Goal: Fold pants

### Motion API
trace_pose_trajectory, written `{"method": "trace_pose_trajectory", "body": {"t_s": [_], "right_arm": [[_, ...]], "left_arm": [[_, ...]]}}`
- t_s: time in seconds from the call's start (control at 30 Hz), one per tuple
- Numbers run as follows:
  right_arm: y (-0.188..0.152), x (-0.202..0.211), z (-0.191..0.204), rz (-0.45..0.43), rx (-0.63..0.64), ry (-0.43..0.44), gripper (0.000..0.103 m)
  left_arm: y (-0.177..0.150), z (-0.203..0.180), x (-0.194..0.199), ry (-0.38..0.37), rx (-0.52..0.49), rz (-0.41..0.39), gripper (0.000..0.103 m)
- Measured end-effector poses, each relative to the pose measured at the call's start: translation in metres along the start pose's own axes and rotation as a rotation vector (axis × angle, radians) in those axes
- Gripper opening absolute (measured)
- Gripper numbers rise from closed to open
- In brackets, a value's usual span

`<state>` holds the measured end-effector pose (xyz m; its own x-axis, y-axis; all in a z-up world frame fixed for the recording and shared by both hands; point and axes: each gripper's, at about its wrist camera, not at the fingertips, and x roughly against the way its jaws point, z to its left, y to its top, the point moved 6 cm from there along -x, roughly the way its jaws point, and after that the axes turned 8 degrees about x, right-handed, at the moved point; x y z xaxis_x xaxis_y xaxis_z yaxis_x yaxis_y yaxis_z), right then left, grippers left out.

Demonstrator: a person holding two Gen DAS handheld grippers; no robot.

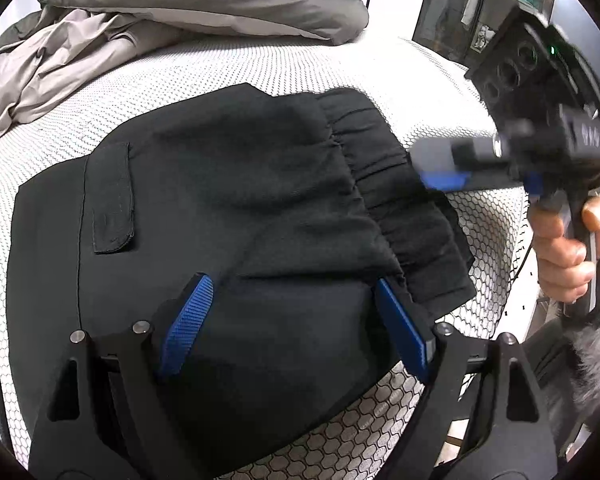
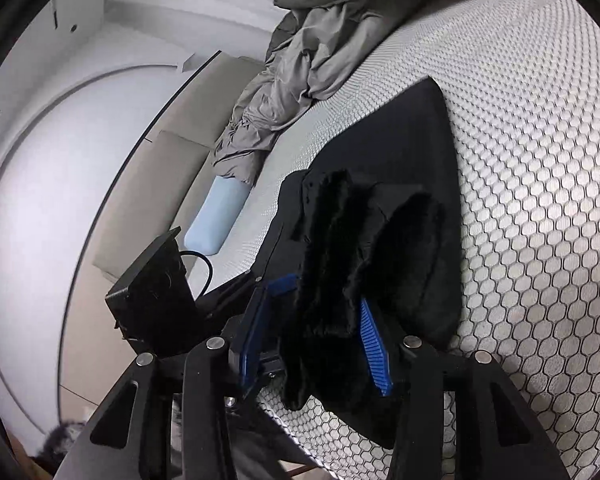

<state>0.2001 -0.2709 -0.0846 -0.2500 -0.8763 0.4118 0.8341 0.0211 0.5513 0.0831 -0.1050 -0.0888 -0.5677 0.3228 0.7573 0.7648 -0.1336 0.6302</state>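
Observation:
Black pants (image 1: 228,208) lie folded on the honeycomb-patterned mattress (image 1: 260,64), pocket flap up and the gathered waistband (image 1: 380,168) at the right. My left gripper (image 1: 292,282) hangs open just over the cloth, its blue pads wide apart with nothing pinched. My right gripper (image 2: 326,292) is at the waistband, seen blurred in the left wrist view (image 1: 440,168) and held by a hand (image 1: 560,248). A bunched fold of the pants (image 2: 332,248) stands between its blue pads, with a gap at the left pad, so the jaws stand open around it.
A crumpled grey duvet (image 1: 180,12) (image 2: 300,80) lies along the far side of the bed. A light-blue pillow (image 2: 216,216) sits by the beige headboard. The mattress edge (image 1: 492,240) drops off at the right, with dark shelving (image 1: 460,8) beyond.

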Motion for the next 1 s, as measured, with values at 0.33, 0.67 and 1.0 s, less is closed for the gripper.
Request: {"method": "trace_pose_trajectory", "body": {"t_s": [0.33,0.67,1.0], "right_arm": [[-0.024,-0.021,0.01,0.14,0.04,-0.097,0.032],[-0.034,-0.012,-0.018,0.182,-0.118,-0.112,0.018],[-0.044,-0.014,0.016,0.265,0.072,-0.201,0.023]], "left_arm": [[0.0,-0.004,-0.003,0.019,-0.028,0.001,0.082],[0.005,0.01,0.003,0.014,0.031,-0.018,0.083],[0.012,0.037,0.032,0.029,0.09,-0.083,0.083]]}}
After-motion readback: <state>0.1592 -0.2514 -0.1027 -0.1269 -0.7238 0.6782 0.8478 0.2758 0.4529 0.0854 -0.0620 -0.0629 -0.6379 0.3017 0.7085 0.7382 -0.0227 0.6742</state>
